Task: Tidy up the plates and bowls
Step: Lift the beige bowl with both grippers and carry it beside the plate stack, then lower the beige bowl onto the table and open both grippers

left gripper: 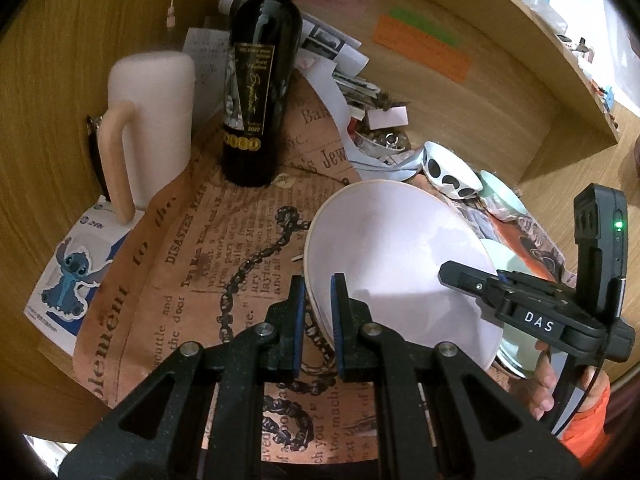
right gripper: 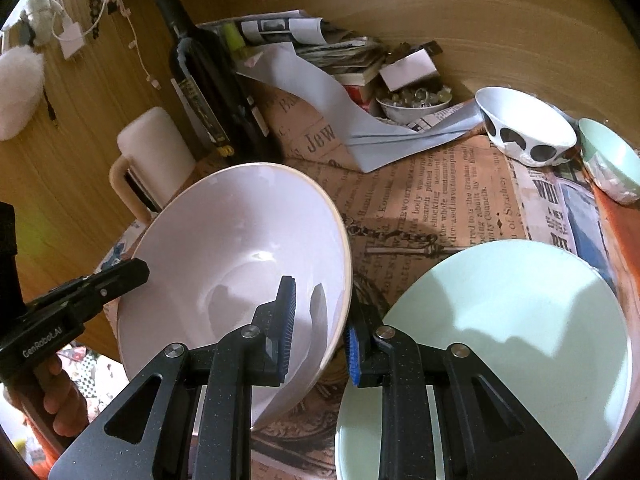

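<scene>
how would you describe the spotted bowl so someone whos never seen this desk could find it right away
Start at the newspaper-print mat on the wooden desk and go to its far right corner, beyond the big white bowl held by both grippers. There sits the spotted bowl, tilted, beside a small mint bowl. It alone is white with large black blotches outside.

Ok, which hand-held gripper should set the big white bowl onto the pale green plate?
Probably the right hand-held gripper: it pinches the big white bowl on the rim nearest the pale green plate. The left hand-held gripper holds the far rim.
</scene>
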A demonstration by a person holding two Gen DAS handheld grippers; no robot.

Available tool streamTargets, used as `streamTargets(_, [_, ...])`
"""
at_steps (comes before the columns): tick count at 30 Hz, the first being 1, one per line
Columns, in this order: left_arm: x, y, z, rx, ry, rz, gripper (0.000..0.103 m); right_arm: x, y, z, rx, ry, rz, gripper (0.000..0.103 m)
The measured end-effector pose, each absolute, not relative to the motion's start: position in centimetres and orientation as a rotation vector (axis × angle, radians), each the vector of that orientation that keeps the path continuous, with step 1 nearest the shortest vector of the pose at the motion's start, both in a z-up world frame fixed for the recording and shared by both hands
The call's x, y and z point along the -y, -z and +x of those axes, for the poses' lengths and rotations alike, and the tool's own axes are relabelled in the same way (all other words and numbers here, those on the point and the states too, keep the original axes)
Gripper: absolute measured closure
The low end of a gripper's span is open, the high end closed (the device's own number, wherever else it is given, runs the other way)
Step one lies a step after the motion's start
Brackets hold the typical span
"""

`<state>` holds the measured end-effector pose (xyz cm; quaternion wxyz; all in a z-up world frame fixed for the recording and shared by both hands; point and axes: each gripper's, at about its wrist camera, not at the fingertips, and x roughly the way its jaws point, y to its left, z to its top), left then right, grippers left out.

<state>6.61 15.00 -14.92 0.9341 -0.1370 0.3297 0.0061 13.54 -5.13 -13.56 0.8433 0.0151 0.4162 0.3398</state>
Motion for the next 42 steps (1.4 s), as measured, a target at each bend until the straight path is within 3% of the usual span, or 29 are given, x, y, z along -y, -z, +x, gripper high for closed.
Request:
streamTargets(16, [-15.2,16.0,7.3,-0.670,0.007,-0.268,0.092,4.2,14.0,13.6,-0.898,-0.671,-0.006,0.076])
streamTargets(19, [-15.2,15.6,7.0,-0.652,0.006,-0.259,0.090,4.4,13.8,13.5,-0.873,-0.665,0.007,0.064])
streamTargets(22, [-14.8,14.7,6.4,-0.619,-0.018,-0.222,0.082,4.8,12.9,13.1,-0.819,-0.646,0.009,0.054])
streamTargets(26, [-14.7,13.4,5.6,-0.572,-0.027,-0.218,0.063,5.6,11.2,12.6,-0.764,-0.653,0.022,0.049])
streamTargets(29, [-14.4,12.2,4.9,-0.535,-0.024,-0.214,0.059,6.7,10.3,12.2,-0.728,-0.650,0.025,0.043])
streamTargets(37, [-12.9,9.2,4.0,-0.431,-0.015,-0.196,0.037,11.6,8.6,12.3,-0.659,-0.564,0.011,0.042])
streamTargets(42, [-11.3,7.6,4.6,-0.391,-0.012,-0.191,0.010,15.7,7.8,13.5,-0.623,-0.485,0.026,0.037])
